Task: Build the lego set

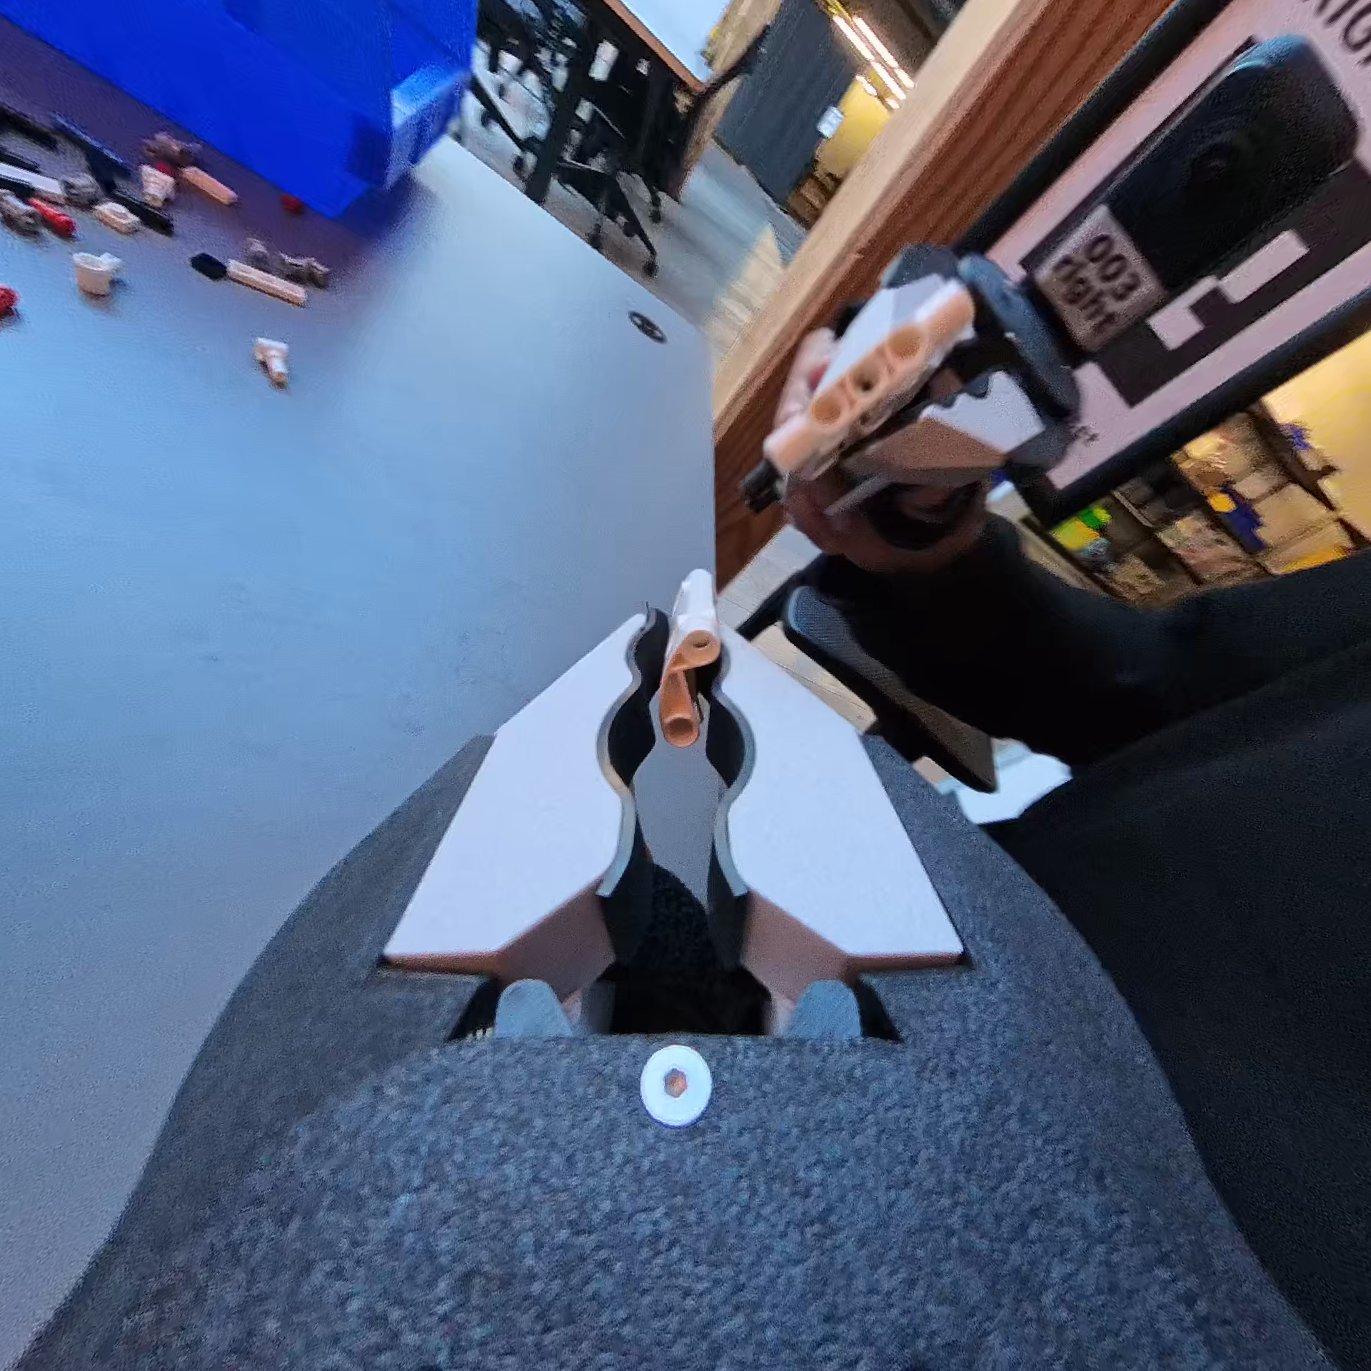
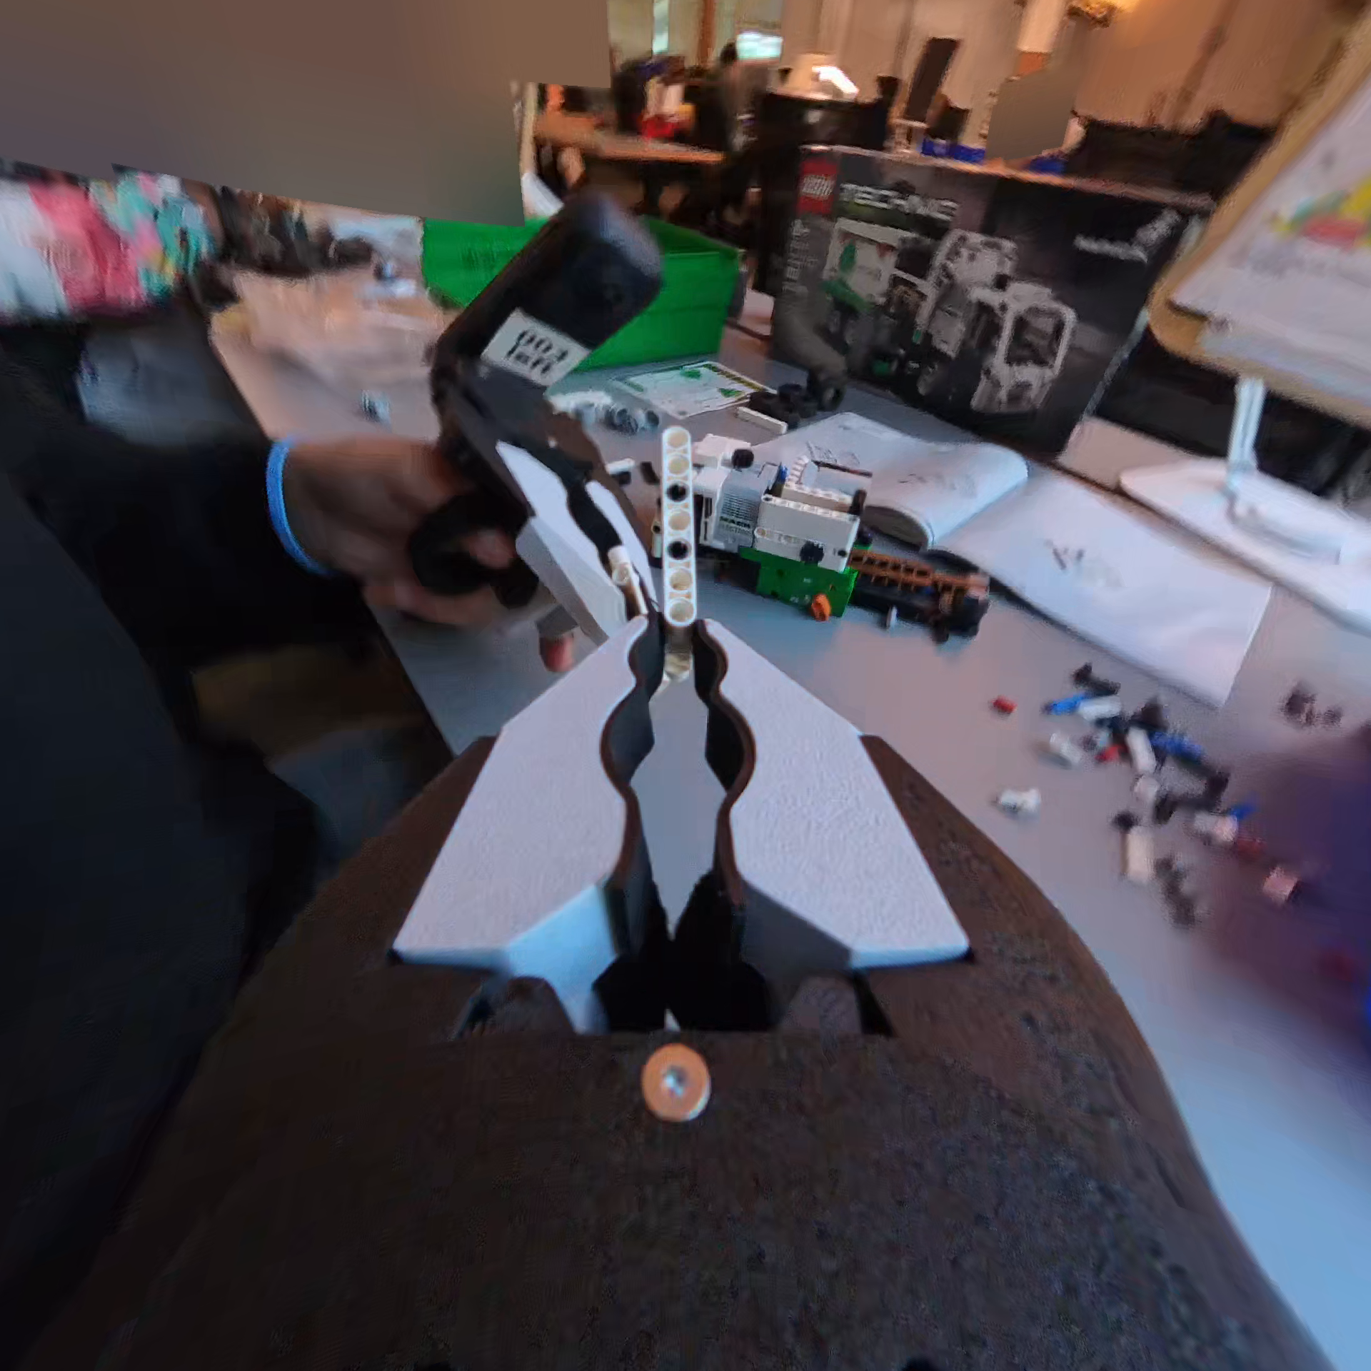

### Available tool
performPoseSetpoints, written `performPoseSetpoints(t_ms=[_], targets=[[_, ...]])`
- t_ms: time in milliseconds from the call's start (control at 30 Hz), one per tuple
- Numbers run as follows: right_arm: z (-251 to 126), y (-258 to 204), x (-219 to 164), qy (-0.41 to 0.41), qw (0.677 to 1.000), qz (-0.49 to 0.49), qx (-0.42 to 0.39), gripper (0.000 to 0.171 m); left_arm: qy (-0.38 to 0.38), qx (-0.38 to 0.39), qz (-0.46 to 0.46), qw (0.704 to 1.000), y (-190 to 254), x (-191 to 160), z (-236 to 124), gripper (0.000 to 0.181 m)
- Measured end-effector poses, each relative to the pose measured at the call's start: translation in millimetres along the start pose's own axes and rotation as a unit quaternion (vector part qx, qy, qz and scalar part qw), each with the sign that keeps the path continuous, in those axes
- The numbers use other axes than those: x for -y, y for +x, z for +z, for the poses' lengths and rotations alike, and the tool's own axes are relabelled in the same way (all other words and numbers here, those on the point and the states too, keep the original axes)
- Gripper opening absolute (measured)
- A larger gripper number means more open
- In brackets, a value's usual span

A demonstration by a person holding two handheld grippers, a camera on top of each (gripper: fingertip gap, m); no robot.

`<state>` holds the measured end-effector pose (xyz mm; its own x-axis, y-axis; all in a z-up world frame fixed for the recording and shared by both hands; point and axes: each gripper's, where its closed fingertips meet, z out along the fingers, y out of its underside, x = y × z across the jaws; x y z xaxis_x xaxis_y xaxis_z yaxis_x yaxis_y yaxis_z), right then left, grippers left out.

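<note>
My left gripper [image 1: 686, 638] is shut on a small white and tan pin piece [image 1: 688, 668] that sticks out past its tips. My right gripper [image 2: 674, 630] is shut on the lower end of a long white beam with holes [image 2: 677, 512], held upright. In the left wrist view the right gripper [image 1: 853, 415] shows up and to the right, with the beam [image 1: 868, 375] end-on. In the right wrist view the left gripper [image 2: 630, 586], held by a hand, is just left of the beam with its small piece [image 2: 622, 567]. A partly built white and green truck [image 2: 786, 534] stands on the table behind.
Loose pieces [image 2: 1142, 757] lie at the right on the grey table [image 2: 853, 705]. An open booklet [image 2: 935, 475], the set's box [image 2: 957, 297] and a green bin [image 2: 682, 297] stand behind. In the left wrist view, more pieces [image 1: 148, 215] and a blue bin [image 1: 260, 89] are far left. The gap from one gripper's tips to the other's is roughly 6 cm.
</note>
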<state>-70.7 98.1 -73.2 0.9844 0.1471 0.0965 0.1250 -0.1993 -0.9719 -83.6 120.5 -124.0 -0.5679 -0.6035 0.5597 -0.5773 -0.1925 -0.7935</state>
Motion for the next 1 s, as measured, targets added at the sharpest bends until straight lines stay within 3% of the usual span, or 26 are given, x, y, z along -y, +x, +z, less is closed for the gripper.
performPoseSetpoints(t_ms=[67,167,267,433,700,1000], targets=[[11.2,6.2,2.0,0.019,0.997,-0.061,0.042,0.007,-0.012,-0.023,-0.014,1.0,-4.7,6.8,2.5,0.006],[16.7,18.3,4.7,0.067,0.992,-0.063,0.083,0.007,-0.033,-0.027,-0.023,0.999,-15.9,13.9,7.3,0.006],[20.3,23.6,-9.4,0.053,0.988,-0.12,0.087,0.007,-0.042,-0.035,-0.012,0.998,-20.1,15.4,12.0,0.006],[22.3,22.1,-12.5,0.056,0.971,-0.228,0.042,0.007,0.003,-0.043,0.03,0.999,-19.4,24.3,13.1,0.006],[24.0,16.5,-9.5,0.056,0.921,-0.385,-0.025,0.006,0.018,0.02,0.102,0.994,-26.3,29.3,8.1,0.006],[26.9,16.1,-11.7,0.033,0.924,-0.381,-0.021,0.007,0.022,0.055,0.121,0.991,-31.9,30.2,7.1,0.006]])
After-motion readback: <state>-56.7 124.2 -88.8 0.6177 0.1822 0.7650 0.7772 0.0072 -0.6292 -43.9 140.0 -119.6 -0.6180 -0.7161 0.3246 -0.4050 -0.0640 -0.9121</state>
